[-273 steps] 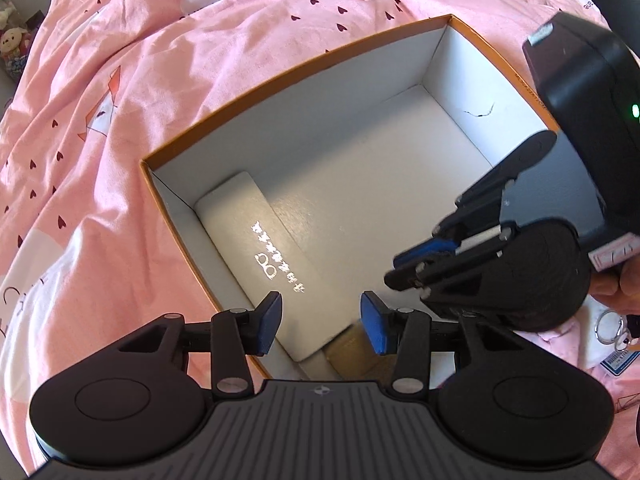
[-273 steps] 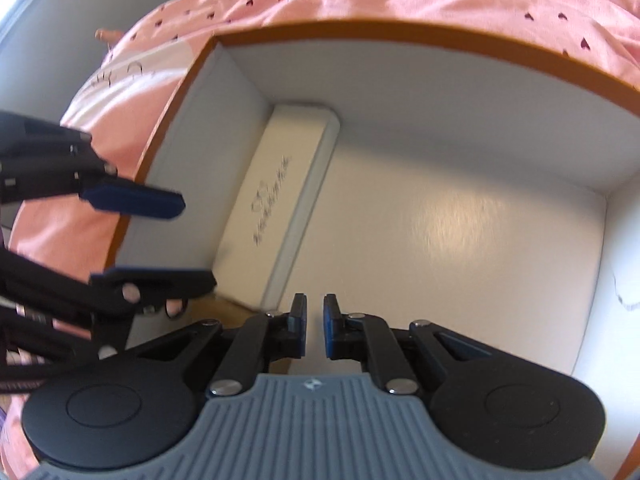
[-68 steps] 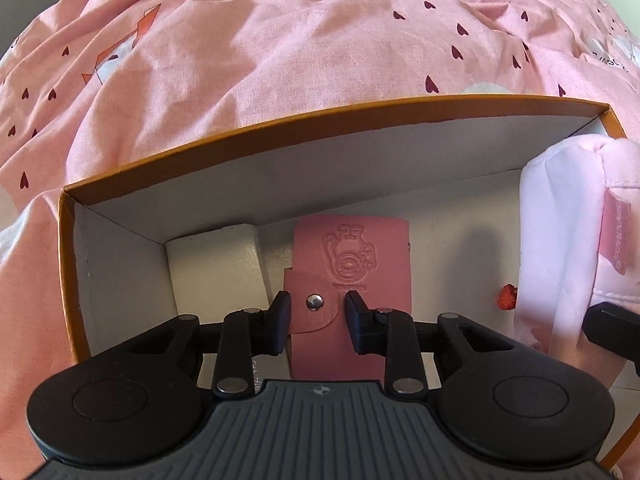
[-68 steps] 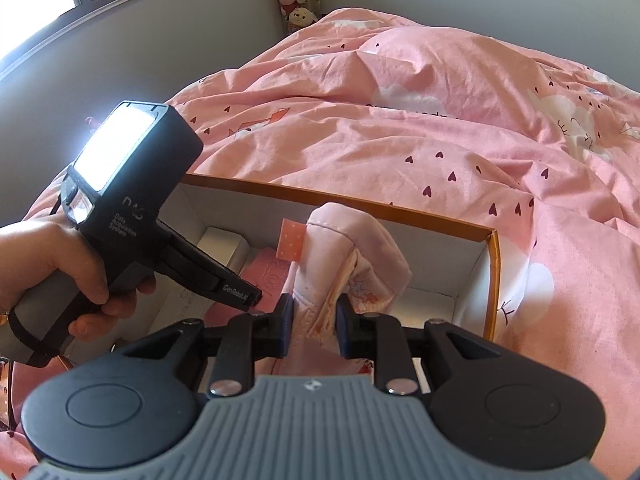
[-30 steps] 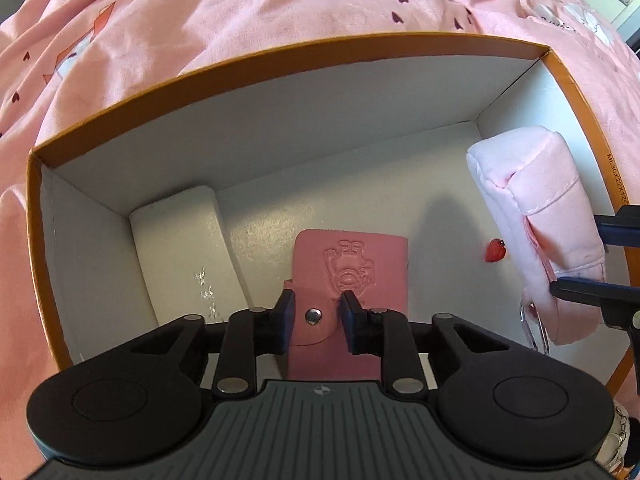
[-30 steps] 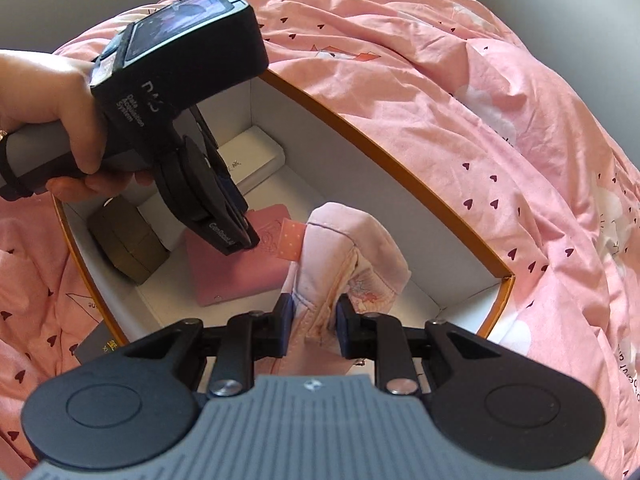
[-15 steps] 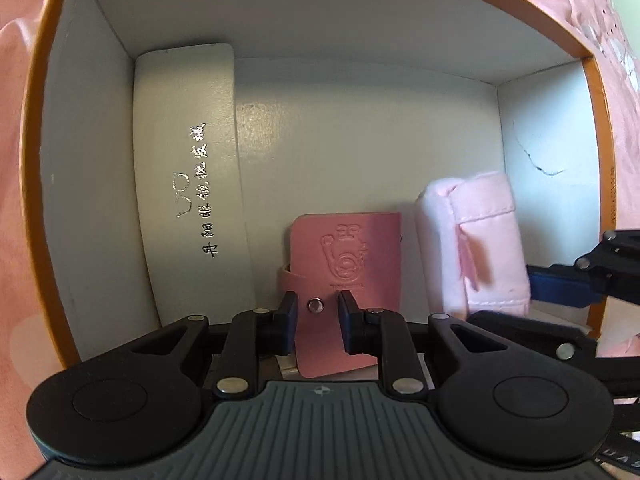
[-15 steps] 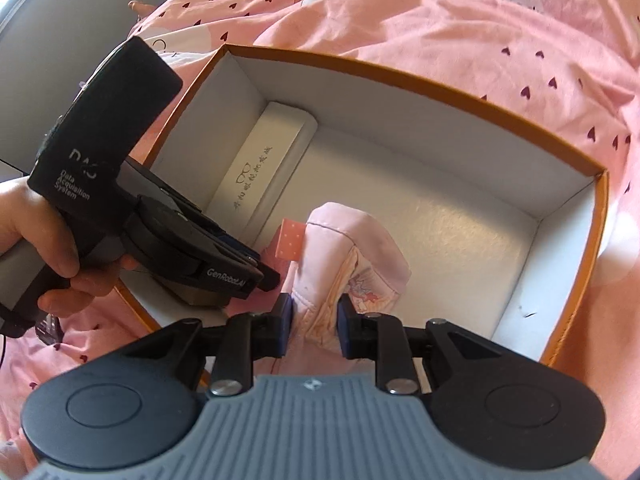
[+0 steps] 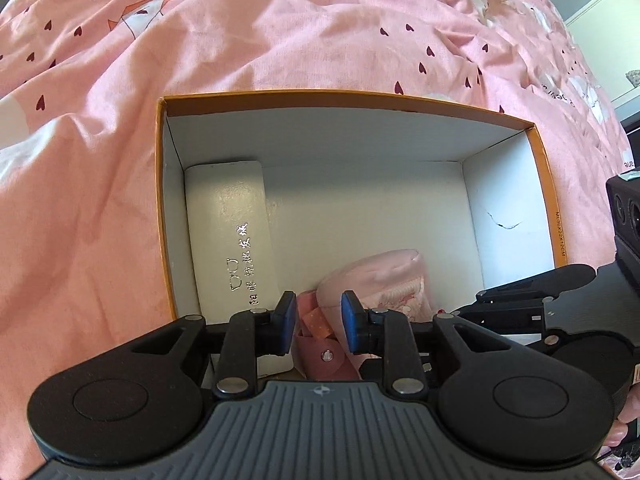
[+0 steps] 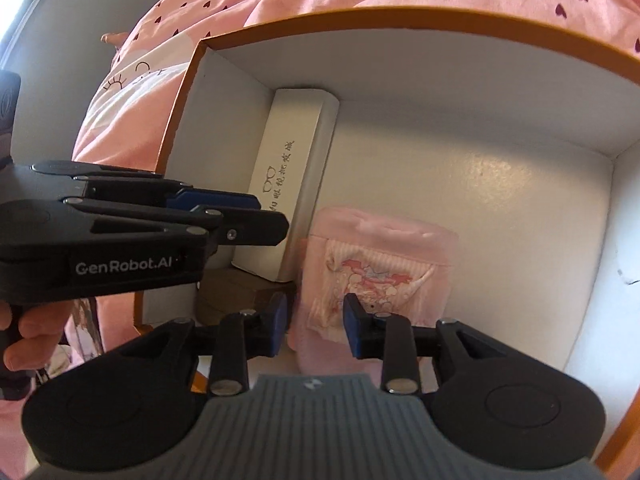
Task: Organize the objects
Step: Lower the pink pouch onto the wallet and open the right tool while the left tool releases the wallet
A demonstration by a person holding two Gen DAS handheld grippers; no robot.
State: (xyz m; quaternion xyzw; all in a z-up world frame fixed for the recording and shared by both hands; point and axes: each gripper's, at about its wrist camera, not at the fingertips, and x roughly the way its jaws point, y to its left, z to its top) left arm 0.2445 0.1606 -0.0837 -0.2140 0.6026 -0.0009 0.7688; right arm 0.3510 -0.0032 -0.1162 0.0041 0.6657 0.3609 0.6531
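Note:
An orange-rimmed box with white walls sits on the pink bed; it also shows in the right wrist view. Inside lie a white glasses case along the left wall, also seen in the right wrist view, a pink card wallet, and a pale pink pouch, which also shows in the left wrist view. My left gripper is open above the wallet, apart from it. My right gripper is open, its jaws either side of the pouch's near end.
A brown box sits in the box's near left corner. Pink heart-print bedding surrounds the box. The left gripper's body reaches in from the left, close beside my right gripper. A grey wall stands beyond the bed.
Both grippers have opened: the left let go of the pink wallet and the right let go of the pouch, both now lying in the box. The left gripper has pulled back.

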